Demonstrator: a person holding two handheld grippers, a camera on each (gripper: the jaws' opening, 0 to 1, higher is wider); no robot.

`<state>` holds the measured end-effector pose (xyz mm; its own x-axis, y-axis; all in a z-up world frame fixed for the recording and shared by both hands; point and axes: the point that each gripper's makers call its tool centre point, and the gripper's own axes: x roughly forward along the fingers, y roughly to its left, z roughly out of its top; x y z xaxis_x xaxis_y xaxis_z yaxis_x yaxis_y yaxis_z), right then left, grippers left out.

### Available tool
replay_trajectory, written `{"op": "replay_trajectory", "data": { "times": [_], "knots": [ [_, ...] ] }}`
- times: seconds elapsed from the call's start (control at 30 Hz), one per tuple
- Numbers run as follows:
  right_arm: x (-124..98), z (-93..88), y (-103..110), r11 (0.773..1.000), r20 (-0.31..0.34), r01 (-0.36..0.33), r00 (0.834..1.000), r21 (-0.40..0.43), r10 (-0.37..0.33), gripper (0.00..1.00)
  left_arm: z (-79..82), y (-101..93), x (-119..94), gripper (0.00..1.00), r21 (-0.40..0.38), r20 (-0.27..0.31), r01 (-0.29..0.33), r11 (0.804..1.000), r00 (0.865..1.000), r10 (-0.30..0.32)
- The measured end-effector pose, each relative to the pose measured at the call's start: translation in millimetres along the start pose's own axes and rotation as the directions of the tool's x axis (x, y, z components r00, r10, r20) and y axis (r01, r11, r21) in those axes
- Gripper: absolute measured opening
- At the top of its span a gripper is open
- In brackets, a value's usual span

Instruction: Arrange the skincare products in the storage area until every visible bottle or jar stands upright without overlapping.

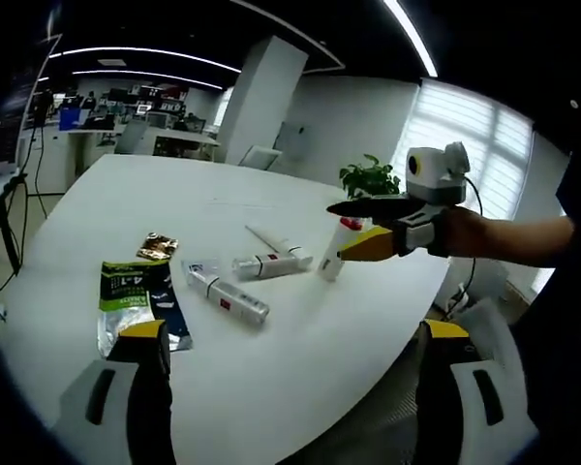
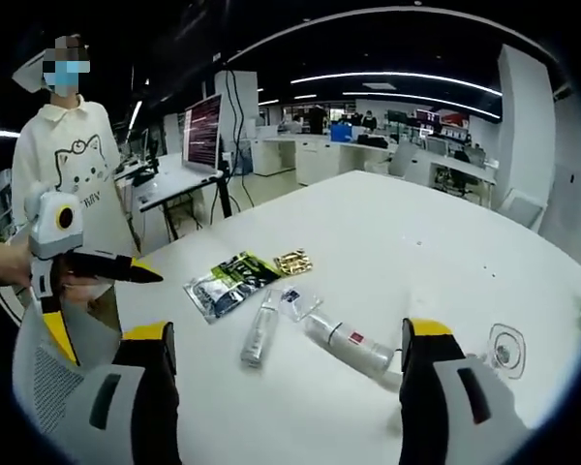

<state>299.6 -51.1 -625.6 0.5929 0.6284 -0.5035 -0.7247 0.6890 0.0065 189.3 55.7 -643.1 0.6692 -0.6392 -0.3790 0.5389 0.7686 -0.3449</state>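
1. The skincare stuff sits mid-table on the white table [image 1: 300, 339]: a silvery tube [image 1: 228, 295] lying flat, a white tube with red print [image 1: 269, 264] flat just beyond it, a slimmer tube [image 1: 268, 238] a bit farther back, also down. One white bottle with a red cap [image 1: 335, 250] looks upright, or close to it, at the right end of the bunch.
2. Nothing overlaps much, but three pieces lying flat means the job looks barely started.
3. Left of the tubes are a green sachet [image 1: 126, 291], a dark packet partly under it, a small gold packet [image 1: 157, 246] and a clear sachet [image 1: 201, 267]. Probably clutter, not bottles.
4. The right gripper [image 1: 353, 232] hangs just beside the red-capped bottle, jaws apart with nothing between them; it looks lined up to steady that one or reach for a tube.
5. The left gripper [image 2: 140, 274] hovers off the near-left edge, well apart from the products. Whether its jaws are parted can't be told.
6. A potted plant [image 1: 370, 178] sits at the far edge, and a person in a white top [image 2: 73, 165] stands beyond the table.
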Motion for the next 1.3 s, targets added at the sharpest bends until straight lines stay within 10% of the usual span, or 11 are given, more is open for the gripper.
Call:
{"op": "replay_trajectory", "data": {
  "times": [0.63,1.3],
  "knots": [
    [46,1.3,-54,0.977,-0.139,0.193,0.974,0.093,-0.179,0.87,-2.7,1.3,2,0.99,-0.041,-0.01,0.013,0.999,1.0,-0.013],
    [107,-7.1,-129,0.93,-0.319,0.336,0.907,0.151,-0.276,0.81,-3.0,9.1,2,0.98,-0.043,-0.025,0.028,0.999,0.999,-0.029]
  ]
}}
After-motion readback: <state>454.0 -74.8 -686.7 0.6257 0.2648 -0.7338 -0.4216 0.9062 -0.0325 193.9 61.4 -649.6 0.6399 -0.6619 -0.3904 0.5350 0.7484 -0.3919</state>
